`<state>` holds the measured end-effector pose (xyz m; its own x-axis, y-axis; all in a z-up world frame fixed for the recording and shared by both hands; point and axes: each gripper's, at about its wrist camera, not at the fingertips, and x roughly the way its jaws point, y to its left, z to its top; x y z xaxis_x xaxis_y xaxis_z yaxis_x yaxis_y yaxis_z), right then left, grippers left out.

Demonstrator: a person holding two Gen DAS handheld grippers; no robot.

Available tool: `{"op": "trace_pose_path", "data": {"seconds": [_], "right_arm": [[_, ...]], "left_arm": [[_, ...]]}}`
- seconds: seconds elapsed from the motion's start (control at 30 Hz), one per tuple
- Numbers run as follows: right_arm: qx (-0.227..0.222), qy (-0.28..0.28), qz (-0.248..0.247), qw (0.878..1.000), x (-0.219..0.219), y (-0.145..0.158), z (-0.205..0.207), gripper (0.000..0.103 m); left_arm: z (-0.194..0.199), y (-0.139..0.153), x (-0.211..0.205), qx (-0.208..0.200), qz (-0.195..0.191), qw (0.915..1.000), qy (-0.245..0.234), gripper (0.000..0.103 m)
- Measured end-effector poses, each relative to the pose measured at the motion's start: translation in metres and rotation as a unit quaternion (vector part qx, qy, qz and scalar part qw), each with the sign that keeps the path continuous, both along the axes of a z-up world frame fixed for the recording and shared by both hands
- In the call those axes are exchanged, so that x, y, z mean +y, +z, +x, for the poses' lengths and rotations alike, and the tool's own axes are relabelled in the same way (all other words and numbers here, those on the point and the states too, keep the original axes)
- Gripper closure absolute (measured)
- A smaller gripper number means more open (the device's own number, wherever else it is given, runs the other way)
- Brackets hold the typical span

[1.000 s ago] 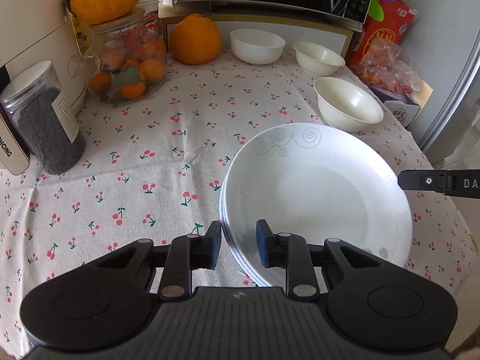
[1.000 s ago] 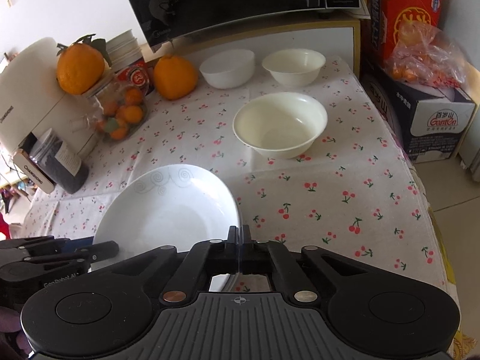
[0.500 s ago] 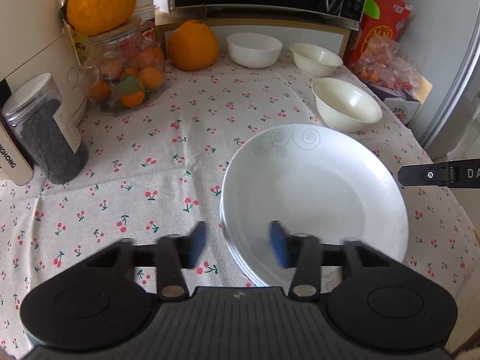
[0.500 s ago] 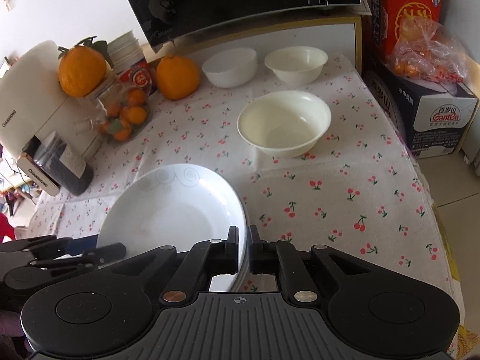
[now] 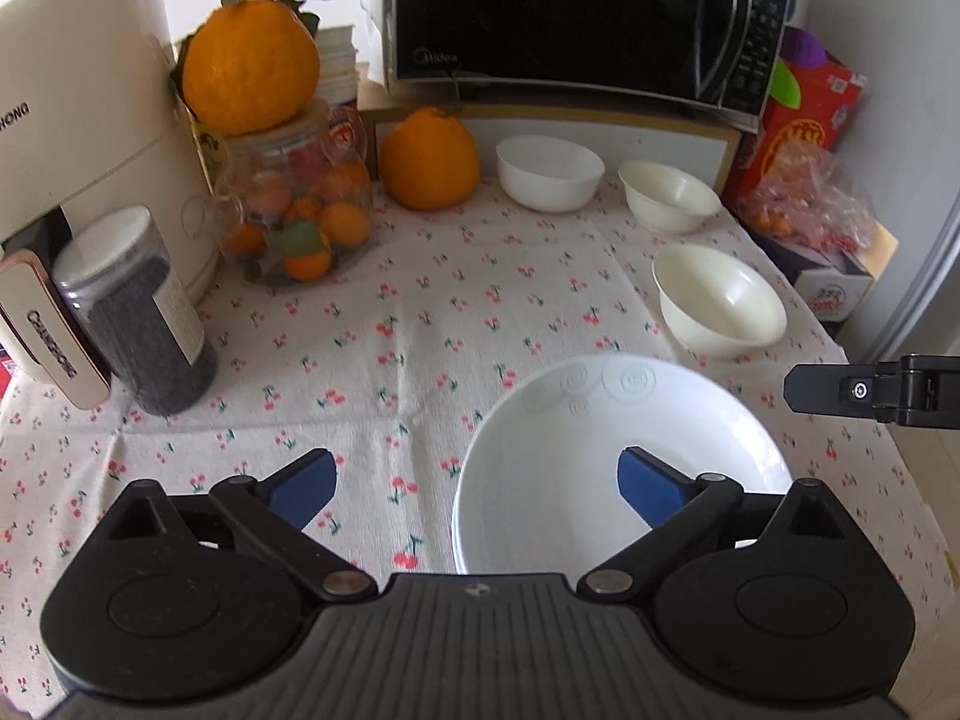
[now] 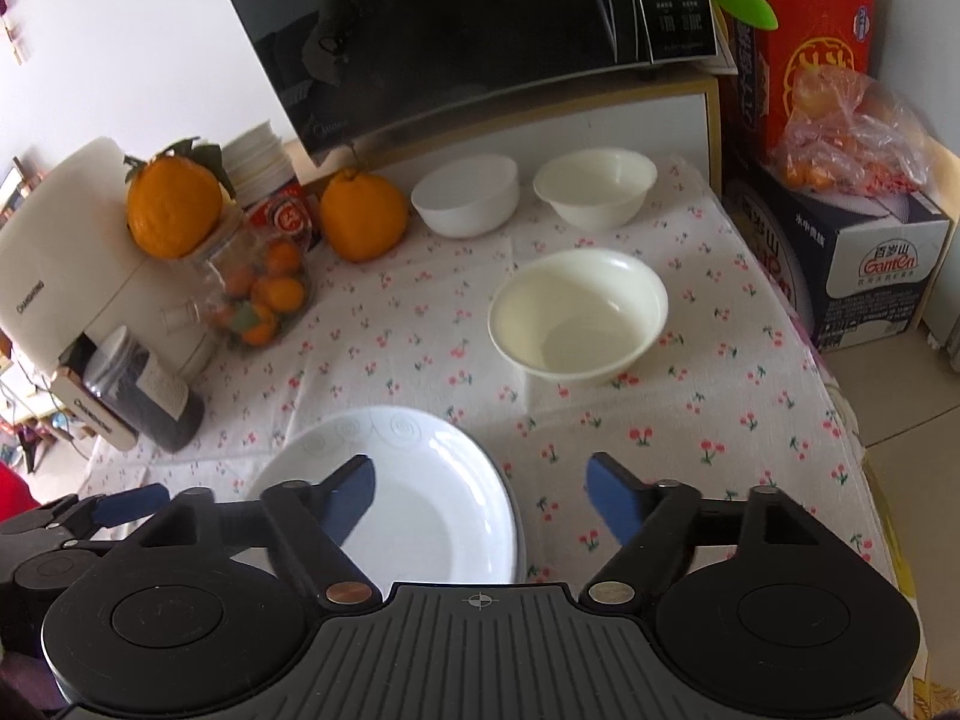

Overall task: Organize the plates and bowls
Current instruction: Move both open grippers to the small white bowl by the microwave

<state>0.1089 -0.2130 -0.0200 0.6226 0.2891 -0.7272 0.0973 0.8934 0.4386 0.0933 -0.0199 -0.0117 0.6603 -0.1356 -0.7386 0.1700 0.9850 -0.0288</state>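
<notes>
A stack of white plates [image 5: 624, 468] [image 6: 420, 498] lies on the cherry-print tablecloth at the near edge. My left gripper [image 5: 477, 486] straddles the stack's left rim; its jaws are opening and the blue pads [image 5: 306, 483] stand clear of it. My right gripper [image 6: 483, 492] straddles the right rim, jaws also opening, pads off the plate. Each gripper shows in the other's view: right [image 5: 840, 390], left [image 6: 120, 504]. Farther back sit a large cream bowl [image 5: 720, 306] [image 6: 579, 315], a smaller cream bowl [image 5: 669, 195] [image 6: 594, 186] and a white bowl [image 5: 549, 171] [image 6: 465, 195].
A microwave [image 5: 570, 12] stands at the back. On the left are an orange [image 5: 429, 159], a fruit jar [image 5: 294, 222] topped by another orange, a dark canister [image 5: 144, 324] and a cream appliance [image 5: 78, 138]. Boxes and a fruit bag [image 6: 840, 114] flank the table's right edge.
Both grippers have let go of the plate rim and spread wide, the left first, then the right. The plate now rests on the stack.
</notes>
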Motion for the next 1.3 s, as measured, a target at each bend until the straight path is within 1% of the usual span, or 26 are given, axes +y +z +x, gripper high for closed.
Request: {"op": "trace_pose_path", "data": {"seconds": [0.1,0.2,0.43,0.5,0.67,0.87,1.03,1.13,1.3], "right_arm": [[0.0,-0.014,0.005,1.0,-0.002,0.004,0.007,0.017],[-0.002,-0.027,0.01,1.0,-0.005,0.009,0.016,0.016],[-0.021,-0.048,0.006,0.999,-0.014,0.025,0.046,0.013],[-0.026,-0.054,0.007,0.998,-0.015,0.028,0.054,0.011],[-0.036,-0.065,0.017,0.997,-0.021,0.03,0.078,0.01],[-0.036,-0.074,0.036,0.996,-0.025,0.024,0.109,0.01],[-0.033,-0.079,0.06,0.995,-0.026,0.012,0.136,0.01],[-0.03,-0.08,0.072,0.994,-0.025,0.002,0.15,0.01],[-0.019,-0.088,0.103,0.991,-0.029,-0.019,0.172,0.01]], "left_arm": [[0.007,0.004,0.0,-0.004,-0.002,0.9999,0.014,0.001],[0.017,0.008,-0.001,-0.004,-0.009,0.9997,0.024,0.001],[0.039,0.024,-0.007,-0.023,-0.001,0.9988,0.042,0.001],[0.048,0.029,-0.01,-0.025,0.0,0.9988,0.042,0.001],[0.069,0.039,-0.015,-0.033,0.002,0.9982,0.05,0.001],[0.099,0.041,-0.018,-0.034,0.008,0.9975,0.061,0.001],[0.123,0.038,-0.018,-0.034,0.013,0.997,0.068,0.001],[0.138,0.033,-0.018,-0.031,0.008,0.9973,0.065,0.001],[0.164,0.023,-0.019,-0.021,-0.014,0.9979,0.059,0.001]]}}
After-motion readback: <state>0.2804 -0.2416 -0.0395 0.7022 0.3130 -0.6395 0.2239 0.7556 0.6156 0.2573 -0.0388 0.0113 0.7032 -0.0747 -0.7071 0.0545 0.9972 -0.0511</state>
